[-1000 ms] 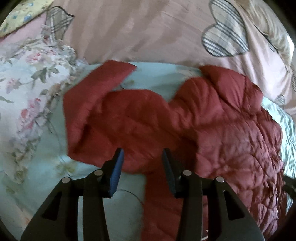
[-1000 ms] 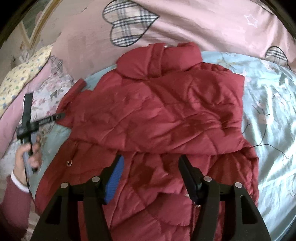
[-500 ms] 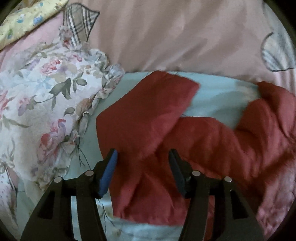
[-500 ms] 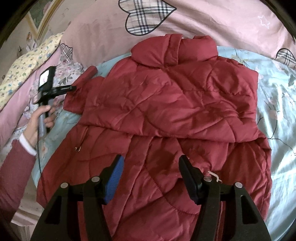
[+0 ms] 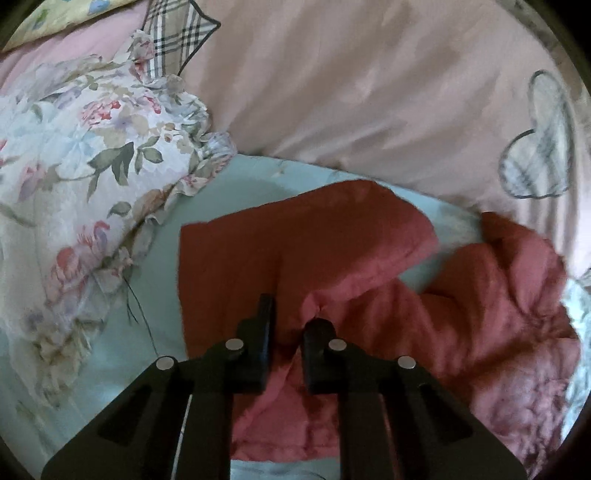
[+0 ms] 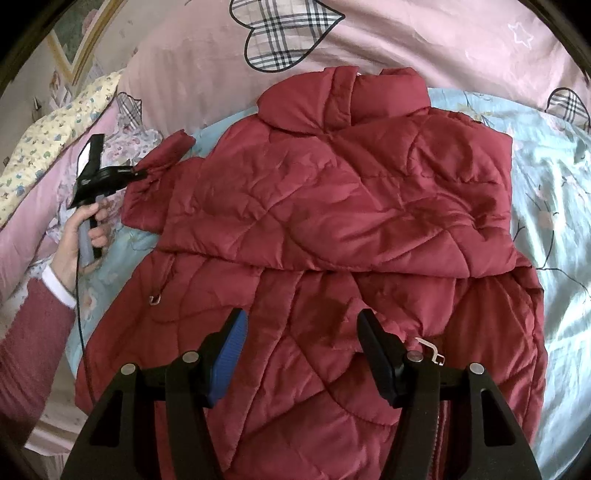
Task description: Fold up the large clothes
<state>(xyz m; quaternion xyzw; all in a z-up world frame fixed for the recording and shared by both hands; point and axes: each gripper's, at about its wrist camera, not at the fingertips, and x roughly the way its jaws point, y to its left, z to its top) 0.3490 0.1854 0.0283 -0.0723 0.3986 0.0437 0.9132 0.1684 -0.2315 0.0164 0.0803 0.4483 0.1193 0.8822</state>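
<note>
A large dark red quilted jacket (image 6: 332,229) lies spread on the bed, collar toward the far side, one sleeve folded across its chest. Its left sleeve (image 5: 295,251) sticks out toward the floral pillow. My left gripper (image 5: 286,317) is shut on this sleeve, pinching a fold of red fabric; it also shows in the right wrist view (image 6: 135,171) at the sleeve's end. My right gripper (image 6: 301,332) is open and empty, hovering over the jacket's lower front, near a metal zipper pull (image 6: 430,349).
The jacket rests on a light blue floral sheet (image 6: 554,206). A pink duvet with plaid hearts (image 6: 424,33) is bunched along the far side. A floral pillow (image 5: 81,192) lies left of the sleeve. A yellow patterned pillow (image 6: 48,136) sits farther left.
My left gripper moved left along the sleeve and closed on it. My right gripper pulled back a little and stays open above the jacket.
</note>
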